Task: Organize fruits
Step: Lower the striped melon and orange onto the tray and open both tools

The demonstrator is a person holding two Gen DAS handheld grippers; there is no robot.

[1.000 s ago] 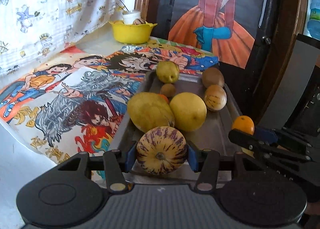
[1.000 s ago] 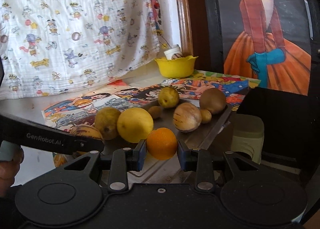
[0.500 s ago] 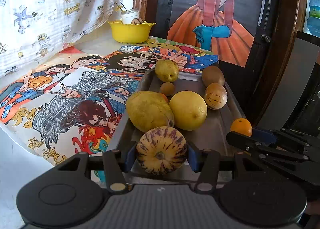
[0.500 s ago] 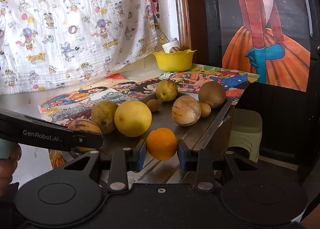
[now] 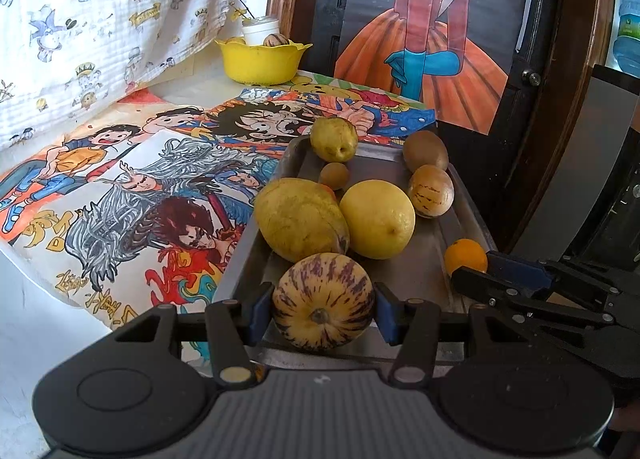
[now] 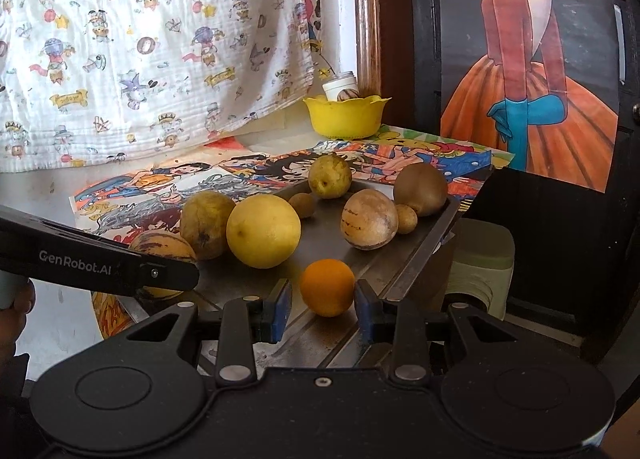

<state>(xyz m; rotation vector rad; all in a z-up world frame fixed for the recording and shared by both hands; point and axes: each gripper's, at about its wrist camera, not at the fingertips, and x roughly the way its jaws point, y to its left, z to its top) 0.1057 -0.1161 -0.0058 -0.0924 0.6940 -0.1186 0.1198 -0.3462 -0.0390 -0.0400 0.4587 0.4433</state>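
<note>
The right gripper (image 6: 322, 305), jaws just parted off the orange (image 6: 327, 287), sits nearer the tray's (image 6: 416, 255) near-right edge; the left gripper (image 5: 322, 317) clamps the striped melon (image 5: 323, 301)

My left wrist camera looks forward and down along its fingers, close over the tray's near end (image 5: 240, 259). My right one sits at the tray's (image 6: 424, 255) right corner, facing leftward across it. Both share the tray and the yellow bowl (image 5: 262, 61) (image 6: 346, 117) beyond.

Soft daylight fills both views, sharp focus throughout; pale glare on the white cartoon-printed cloth (image 6: 152, 59), faint shadows under the fruit, fisheye bending and dark vignetted corners.
</note>
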